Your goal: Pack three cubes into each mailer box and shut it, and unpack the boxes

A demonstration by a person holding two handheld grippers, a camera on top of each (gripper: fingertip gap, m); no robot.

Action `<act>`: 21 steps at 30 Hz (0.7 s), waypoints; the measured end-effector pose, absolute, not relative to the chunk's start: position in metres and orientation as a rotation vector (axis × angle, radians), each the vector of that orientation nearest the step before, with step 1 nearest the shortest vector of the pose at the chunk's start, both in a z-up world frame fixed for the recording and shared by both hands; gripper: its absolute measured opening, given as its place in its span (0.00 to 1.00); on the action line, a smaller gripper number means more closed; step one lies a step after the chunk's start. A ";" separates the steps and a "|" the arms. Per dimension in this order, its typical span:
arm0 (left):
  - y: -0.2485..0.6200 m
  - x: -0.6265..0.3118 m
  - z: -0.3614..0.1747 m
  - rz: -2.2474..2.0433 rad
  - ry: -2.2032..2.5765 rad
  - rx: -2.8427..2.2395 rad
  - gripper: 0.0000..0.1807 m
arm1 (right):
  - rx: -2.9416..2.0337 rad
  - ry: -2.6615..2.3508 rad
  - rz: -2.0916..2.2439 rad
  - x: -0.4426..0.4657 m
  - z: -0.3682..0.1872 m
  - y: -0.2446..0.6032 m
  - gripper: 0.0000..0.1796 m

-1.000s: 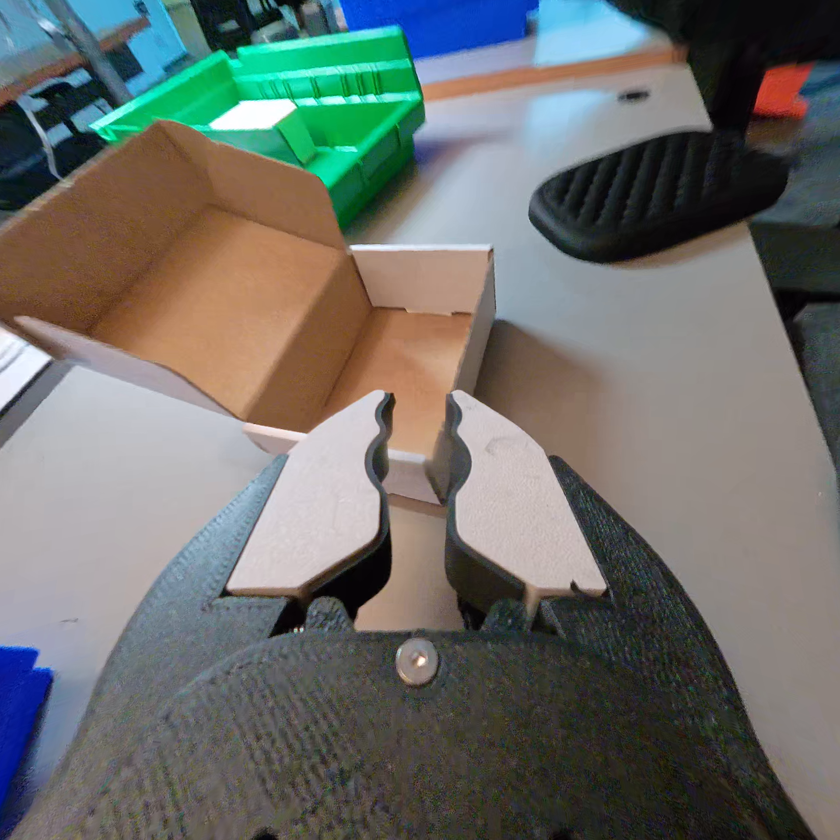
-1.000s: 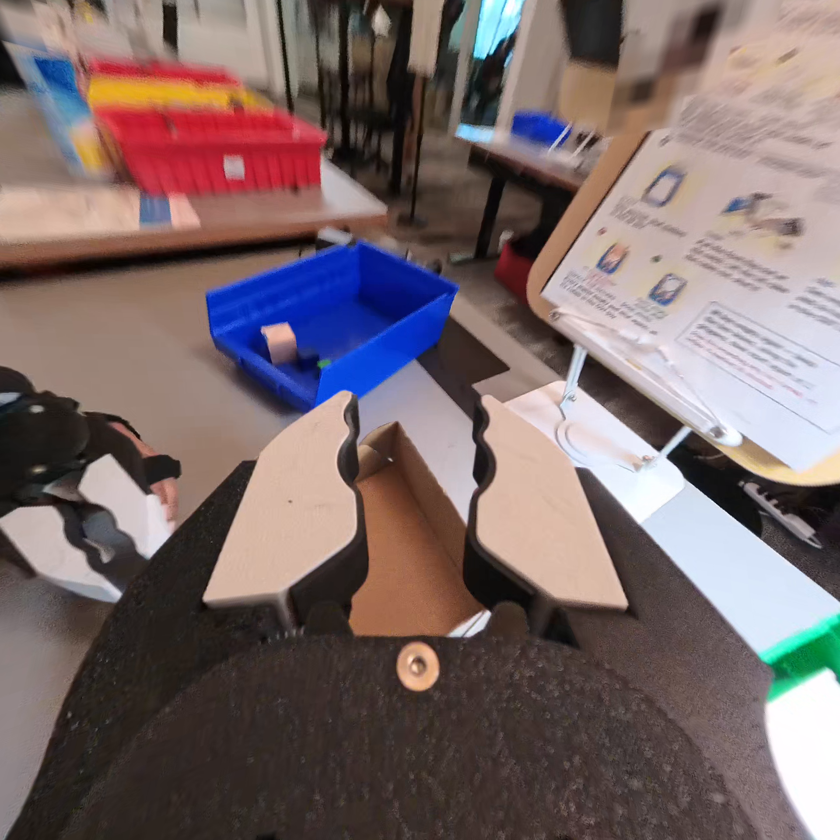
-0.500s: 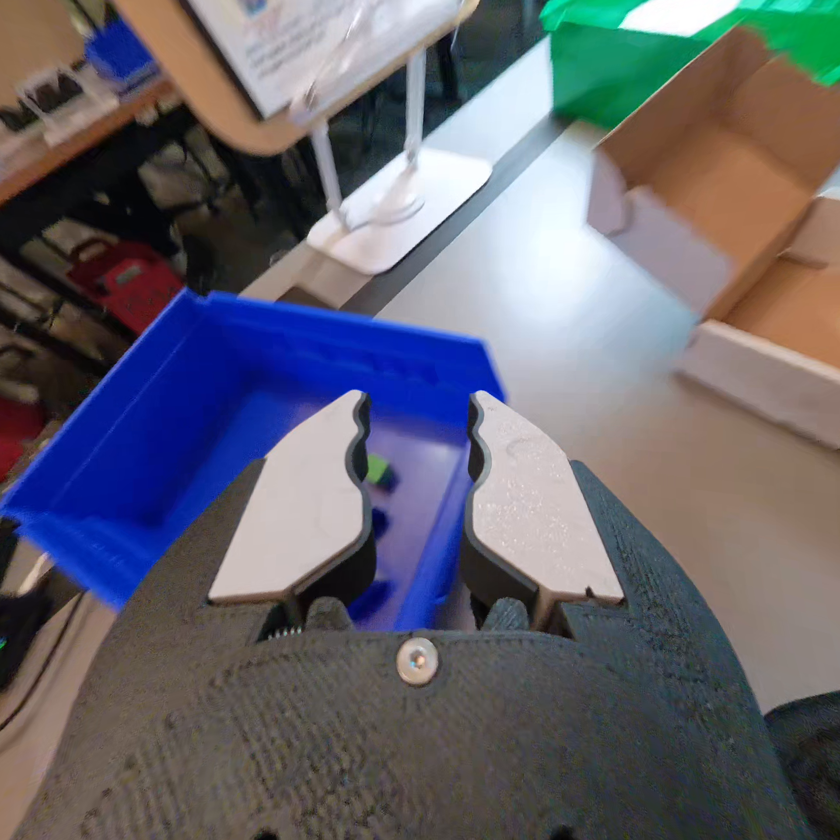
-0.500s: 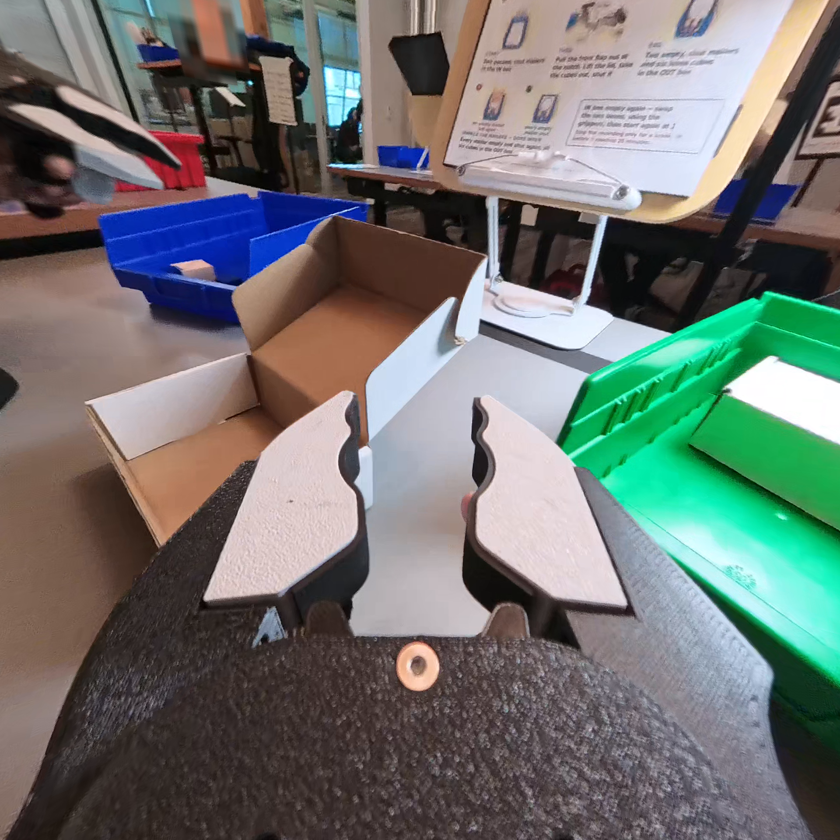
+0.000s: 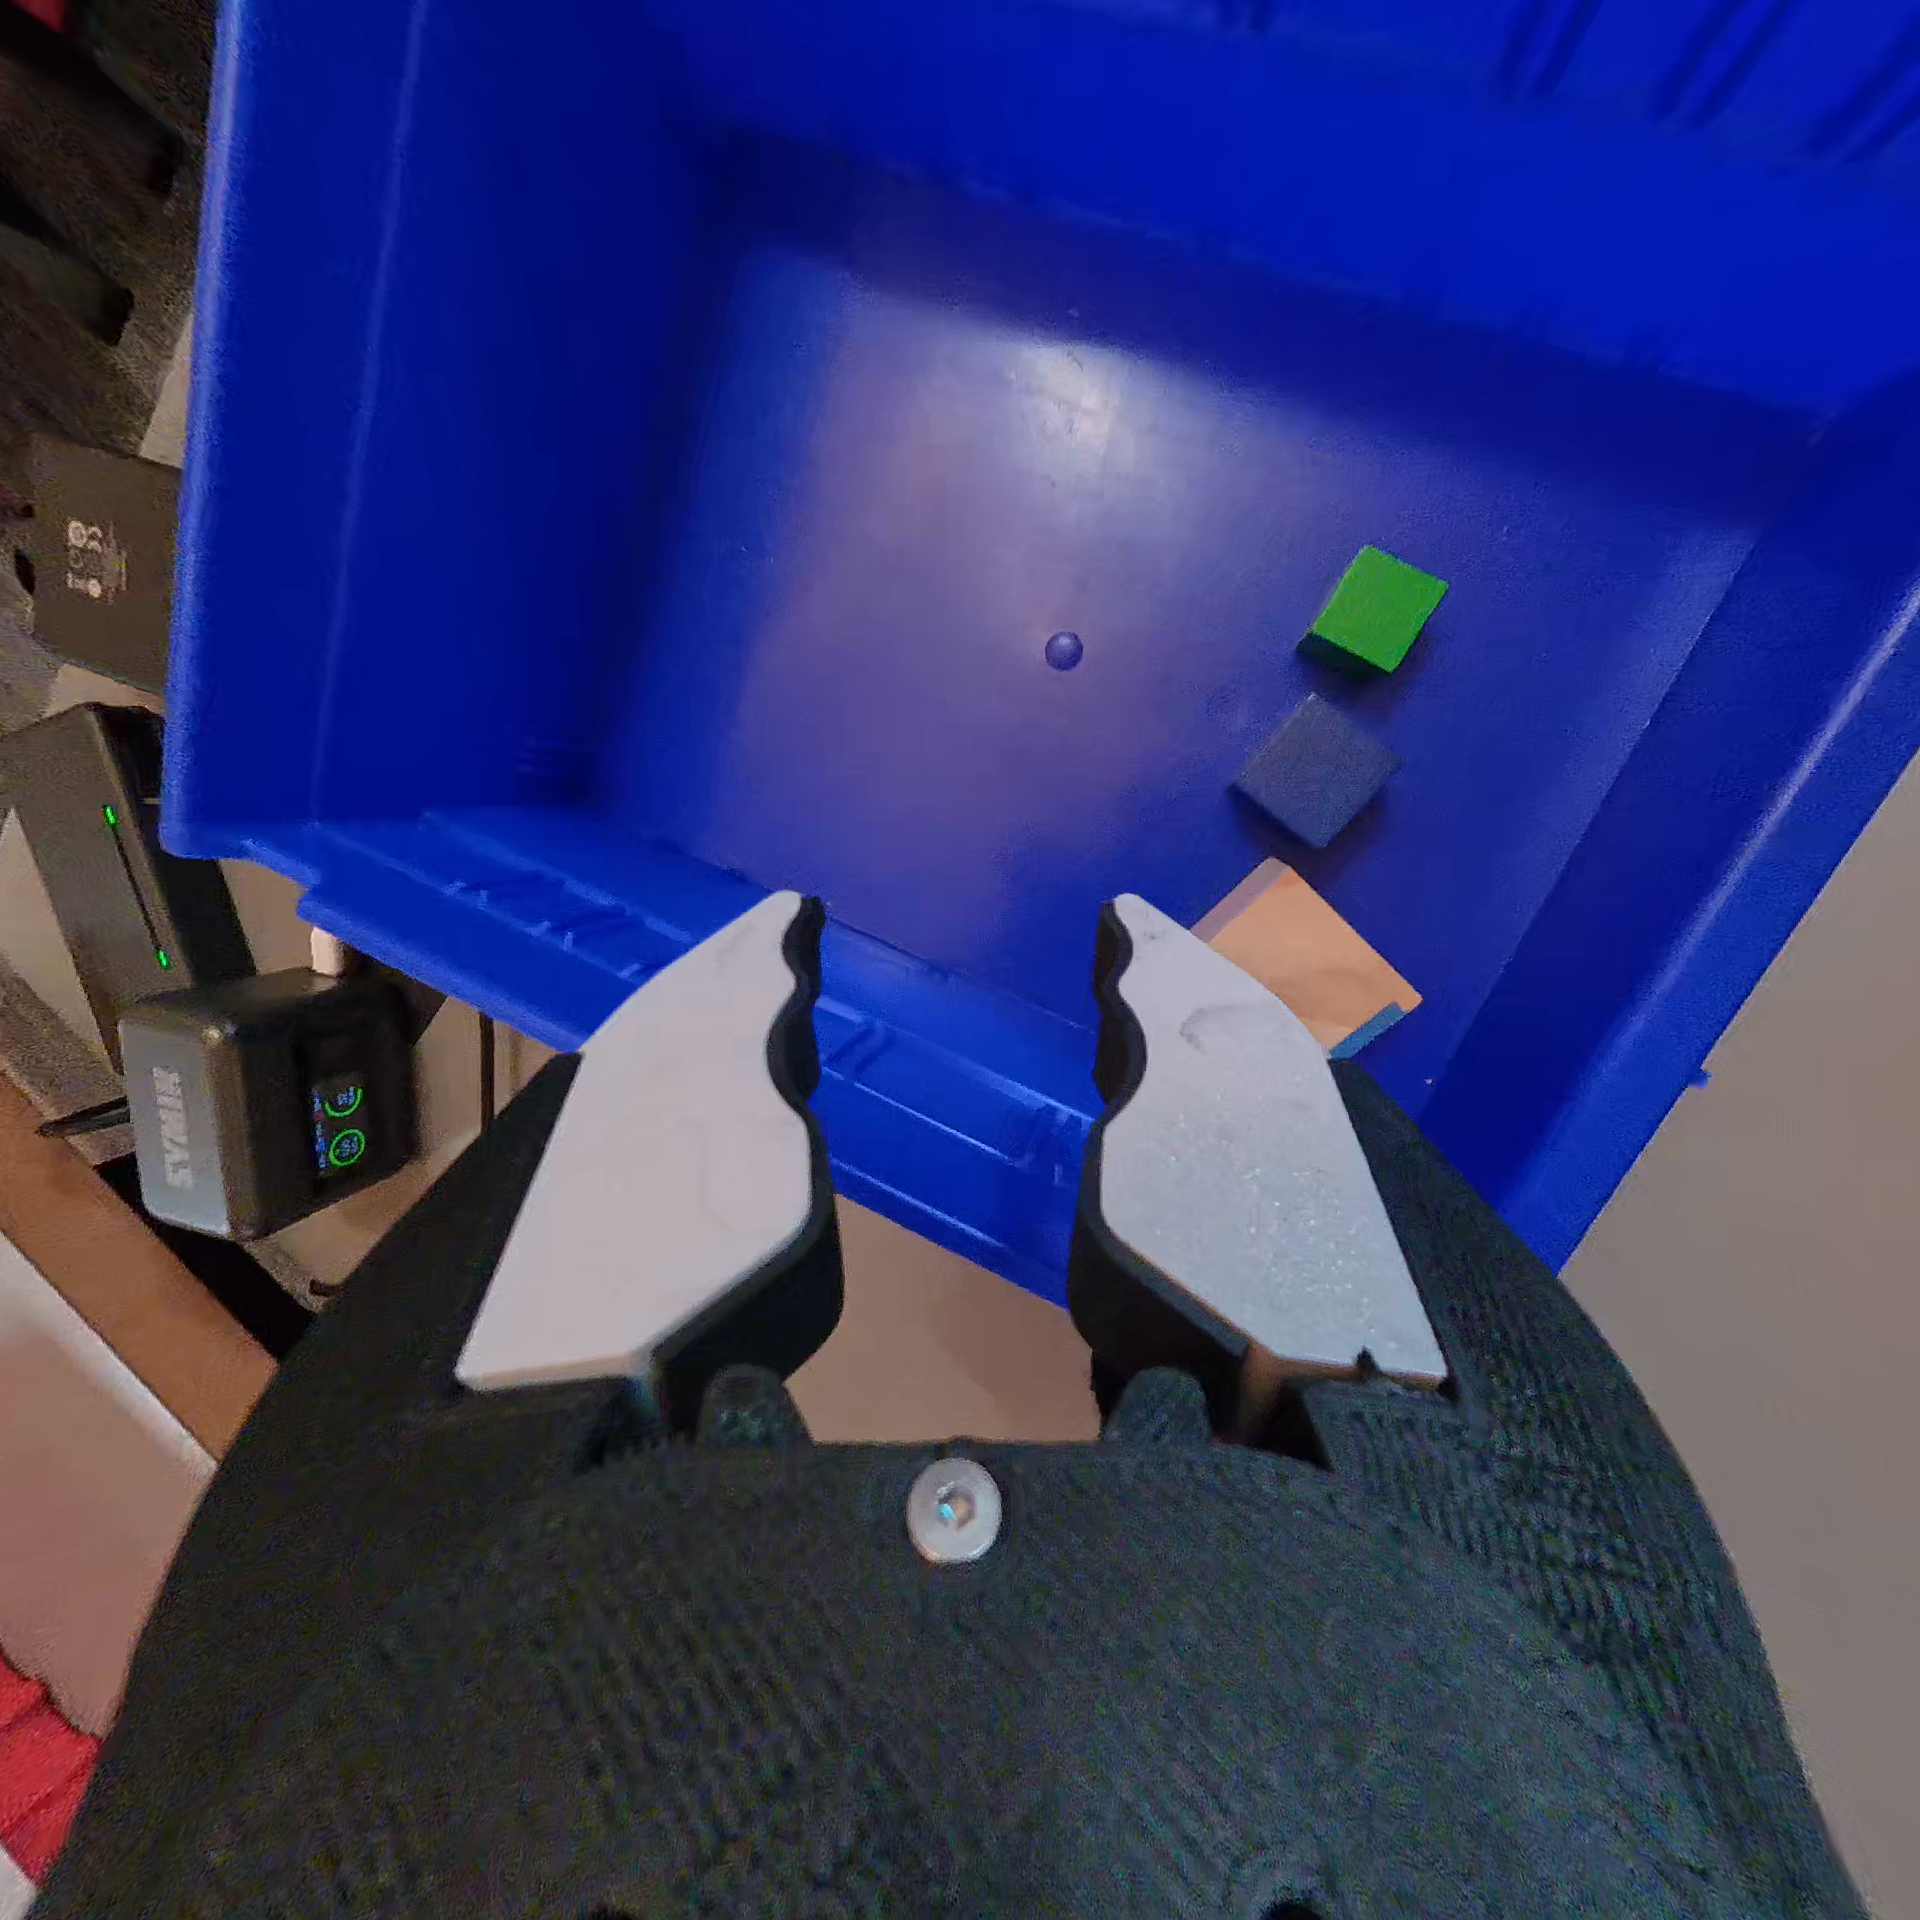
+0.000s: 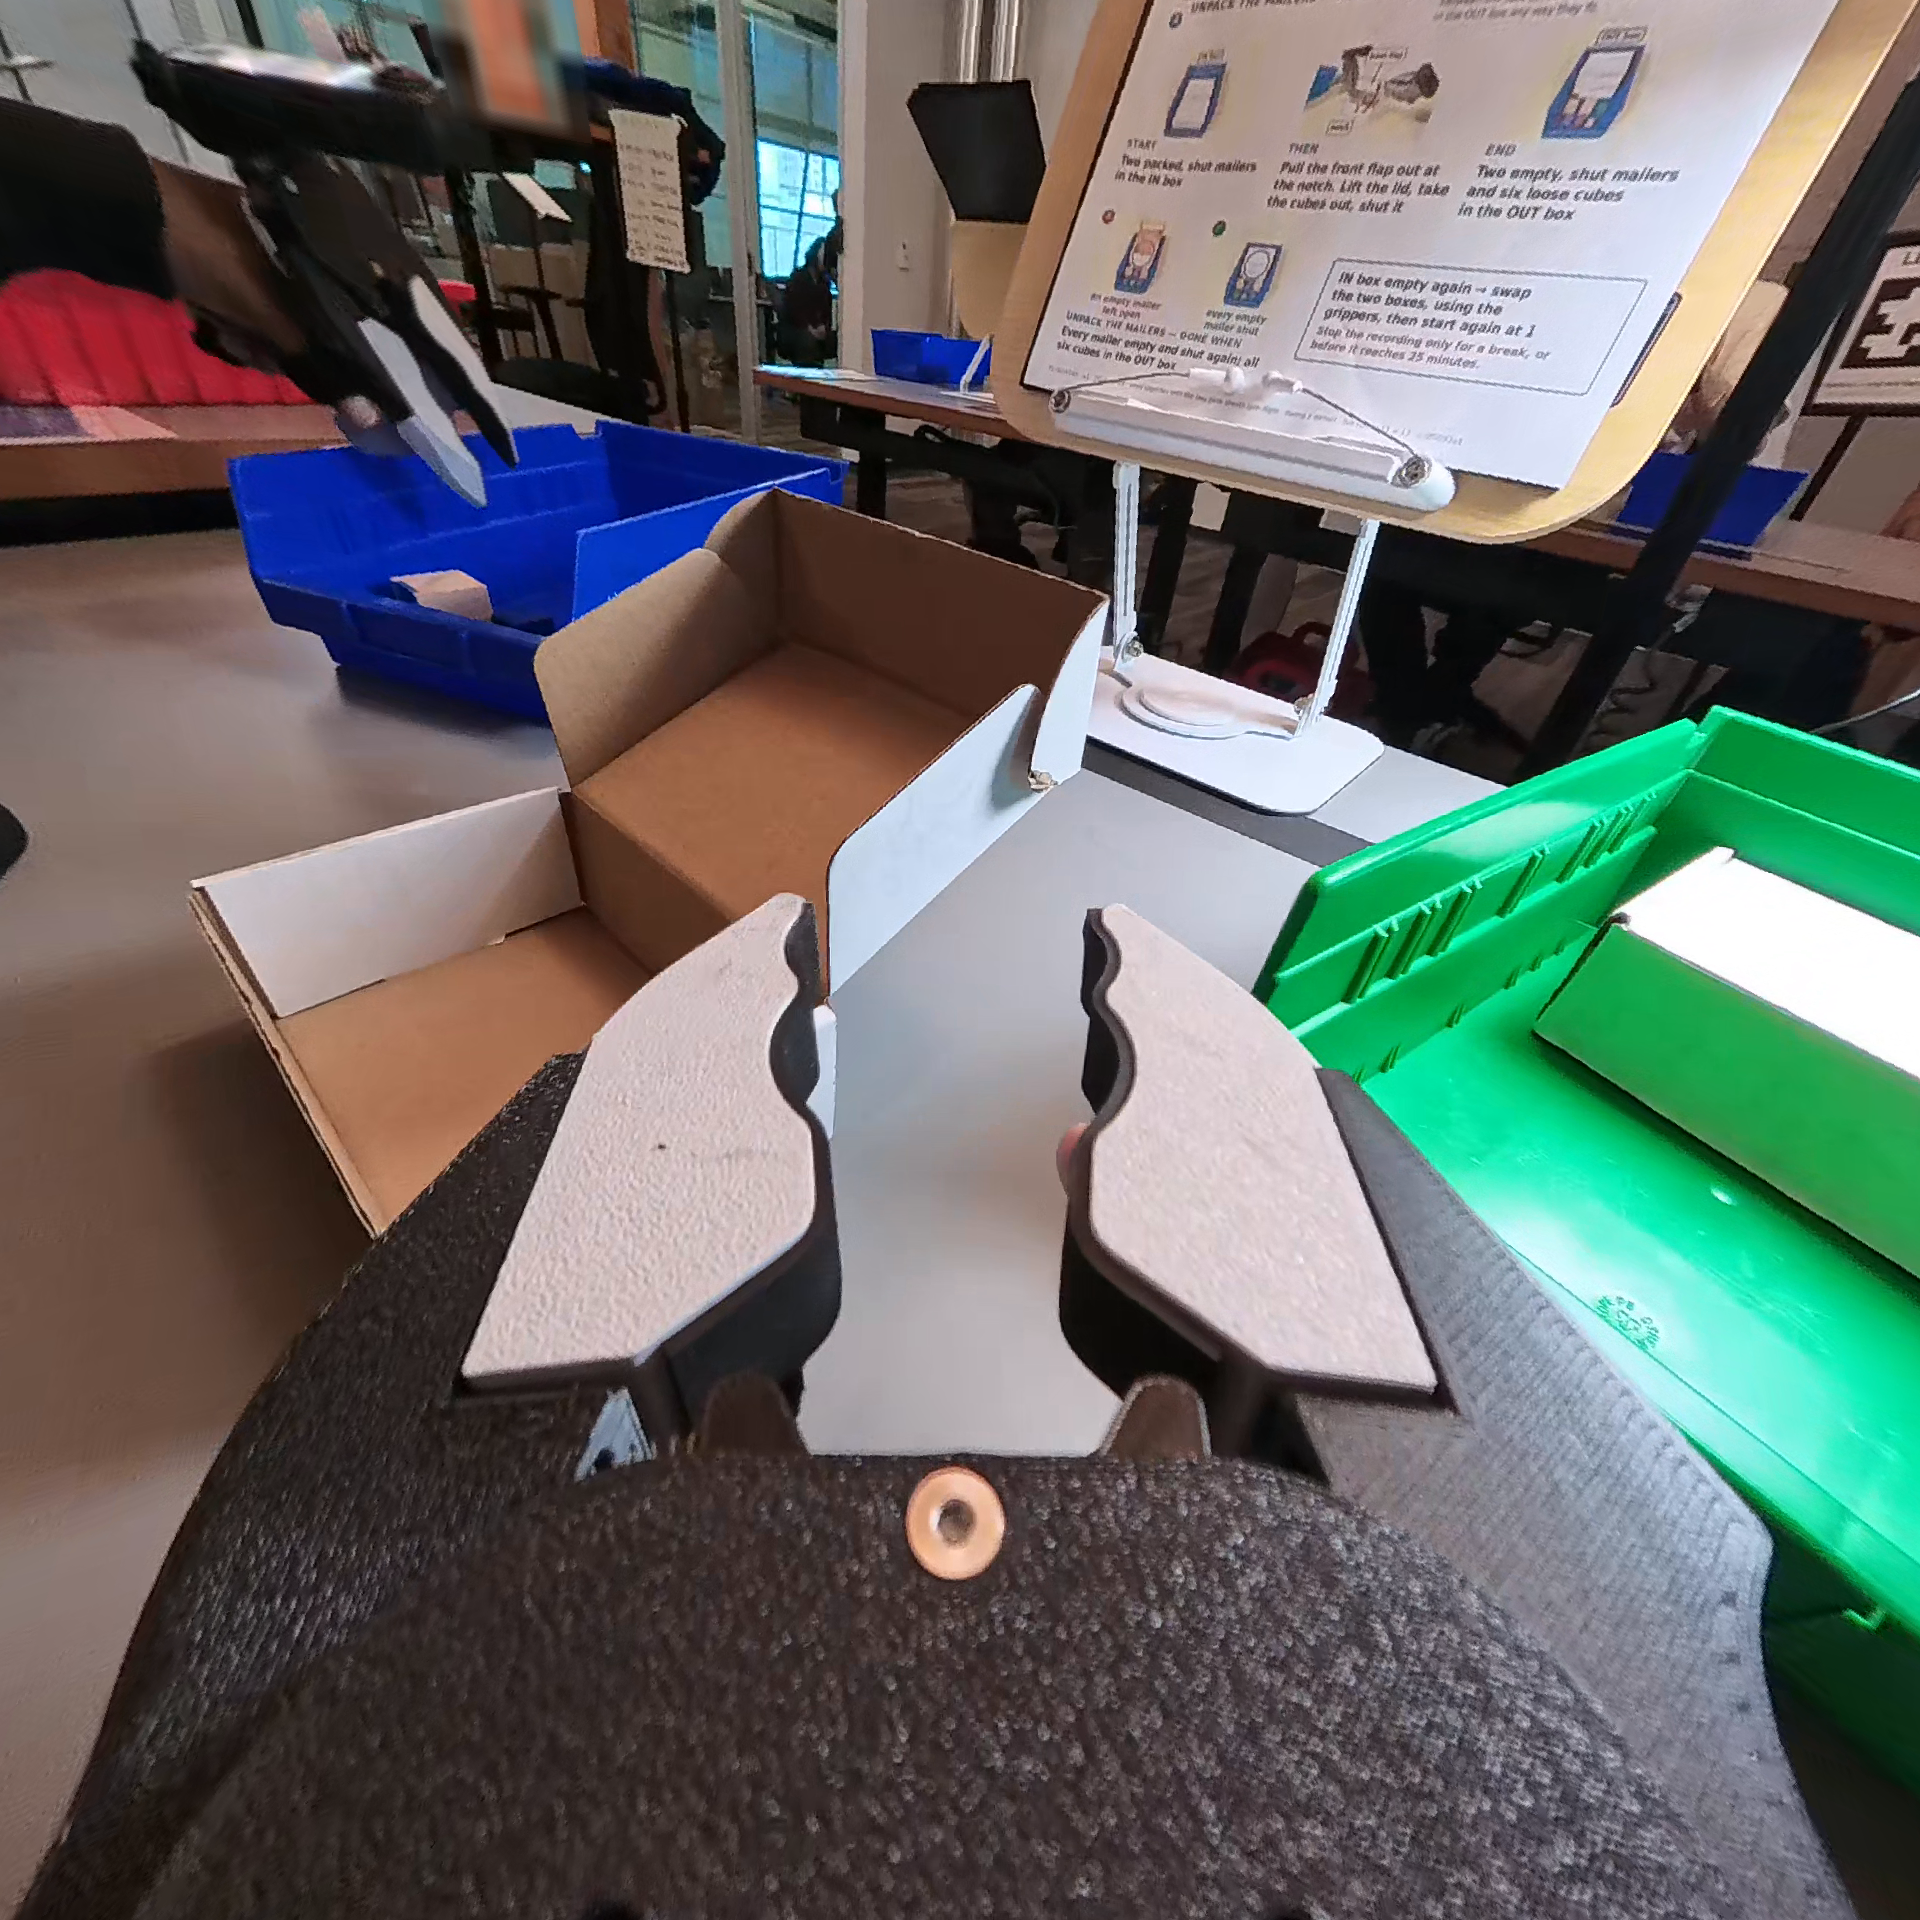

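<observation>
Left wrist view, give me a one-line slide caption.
Open left tool hovers over blue bin holding green, dark and tan cubes.

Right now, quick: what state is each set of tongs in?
Left tongs: open, empty, above the blue bin.
Right tongs: open, empty, between the open mailer box and the green bin.

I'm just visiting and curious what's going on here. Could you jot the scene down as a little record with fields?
left gripper: open, empty, above the blue bin
cubes in bin: green cube, dark blue cube, tan cube partly hidden by a finger
right gripper: open, empty, over the table
mailer box: lid open, nothing visible inside
green bin: holds a shut white box
</observation>
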State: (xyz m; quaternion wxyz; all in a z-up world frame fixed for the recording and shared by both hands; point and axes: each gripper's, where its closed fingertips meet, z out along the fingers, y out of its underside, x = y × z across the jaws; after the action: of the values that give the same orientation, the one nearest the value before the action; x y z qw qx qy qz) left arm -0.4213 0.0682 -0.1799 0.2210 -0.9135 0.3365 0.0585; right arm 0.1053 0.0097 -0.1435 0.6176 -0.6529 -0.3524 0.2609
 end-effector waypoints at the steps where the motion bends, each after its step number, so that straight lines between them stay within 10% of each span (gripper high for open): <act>1: 0.071 -0.420 -0.180 0.165 0.933 -2.526 0.29 | -1.507 -0.809 0.607 0.105 -0.144 0.010 0.27; 21: 0.010 -0.386 -0.238 0.124 1.525 -2.857 0.37 | -1.551 -0.851 0.592 0.102 -0.157 0.011 0.24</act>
State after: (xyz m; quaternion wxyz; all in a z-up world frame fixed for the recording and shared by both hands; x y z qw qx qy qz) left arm -0.3855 0.0095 -0.2376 -0.0496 -0.8805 0.4699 0.0382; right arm 0.1019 0.0111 -0.1573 0.5955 -0.6679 -0.3666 0.2548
